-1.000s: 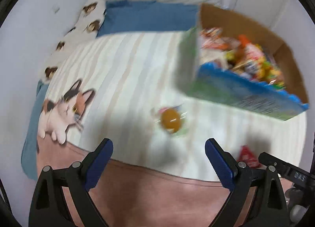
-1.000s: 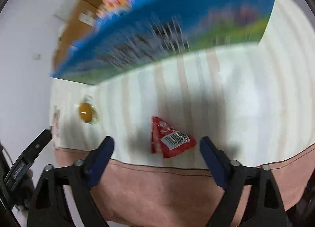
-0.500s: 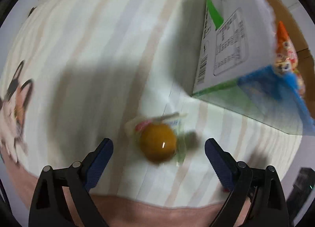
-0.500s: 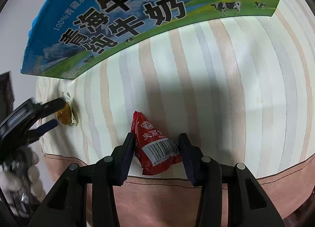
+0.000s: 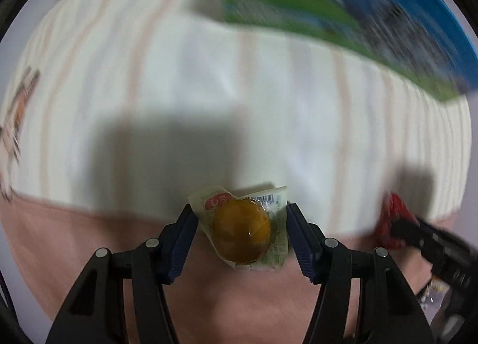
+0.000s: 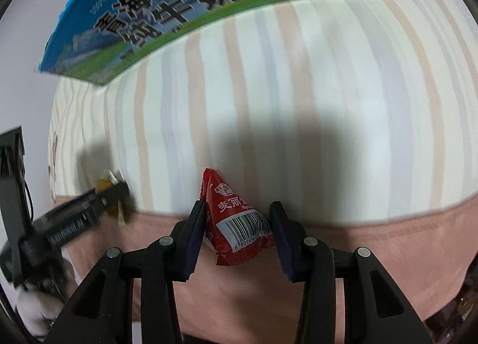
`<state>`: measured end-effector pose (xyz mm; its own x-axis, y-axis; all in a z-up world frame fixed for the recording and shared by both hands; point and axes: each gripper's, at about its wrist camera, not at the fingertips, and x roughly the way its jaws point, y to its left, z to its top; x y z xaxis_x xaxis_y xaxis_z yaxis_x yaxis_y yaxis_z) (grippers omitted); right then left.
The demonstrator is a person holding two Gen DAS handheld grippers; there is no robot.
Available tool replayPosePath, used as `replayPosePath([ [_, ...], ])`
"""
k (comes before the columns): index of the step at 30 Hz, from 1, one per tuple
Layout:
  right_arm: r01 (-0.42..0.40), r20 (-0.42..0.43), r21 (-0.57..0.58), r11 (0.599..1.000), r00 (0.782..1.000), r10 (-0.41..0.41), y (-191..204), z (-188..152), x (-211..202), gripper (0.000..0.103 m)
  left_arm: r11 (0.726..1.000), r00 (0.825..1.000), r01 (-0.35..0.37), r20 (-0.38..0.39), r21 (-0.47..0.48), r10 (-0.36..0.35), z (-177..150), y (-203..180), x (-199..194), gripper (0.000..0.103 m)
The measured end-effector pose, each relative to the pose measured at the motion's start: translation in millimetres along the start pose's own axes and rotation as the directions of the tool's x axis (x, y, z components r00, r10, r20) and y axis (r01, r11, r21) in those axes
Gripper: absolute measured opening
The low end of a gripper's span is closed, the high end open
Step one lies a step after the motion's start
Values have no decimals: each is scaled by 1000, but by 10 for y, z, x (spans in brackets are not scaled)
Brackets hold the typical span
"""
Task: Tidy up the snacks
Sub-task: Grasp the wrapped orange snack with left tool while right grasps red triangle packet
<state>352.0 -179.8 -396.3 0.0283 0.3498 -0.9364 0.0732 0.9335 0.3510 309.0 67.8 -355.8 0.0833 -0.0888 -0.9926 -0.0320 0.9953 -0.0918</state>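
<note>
So the surface here is a bed with a striped sheet (image 6: 298,90), pale cream with soft peach and lavender stripes, and a plain dusty-pink band (image 6: 373,239) along the near edge. There's a cartoon cat print (image 5: 18,105) at the far left, pretty blurred. Sitting on the sheet is a blue and green milk carton box (image 6: 179,0) with big Chinese lettering on its side. A clear-wrapped amber jelly snack (image 5: 242,230) lies right where stripes meet pink. Well apart from it, over the same seam, is a red triangular packet (image 6: 236,218) with a barcode facing up.
</note>
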Motion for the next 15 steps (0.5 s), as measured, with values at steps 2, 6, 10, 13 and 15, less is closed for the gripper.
replayPosePath([
  [2,10,-6,-11,1000,1000,-10,-53,-94,-12,46,1000,1000,-1,-15,24,2,-145,-94,98,58],
  [6,2,-9,7,1000,1000,-2,-149,-155,24,49,1000,1000,5,-12,27,-5,-193,-128,180,64],
  [10,-15,-14,31,999,1000,16,-142,-138,93,63,998,998,47,-44,30,-46,-128,-164,287,79],
  [13,3,-15,23,1000,1000,-2,-92,-153,131,66,998,998,31,-49,51,-28,-199,-207,350,79],
  [15,14,-16,13,1000,1000,-14,-37,-155,170,66,998,999,23,-42,53,-21,-291,-280,358,79],
])
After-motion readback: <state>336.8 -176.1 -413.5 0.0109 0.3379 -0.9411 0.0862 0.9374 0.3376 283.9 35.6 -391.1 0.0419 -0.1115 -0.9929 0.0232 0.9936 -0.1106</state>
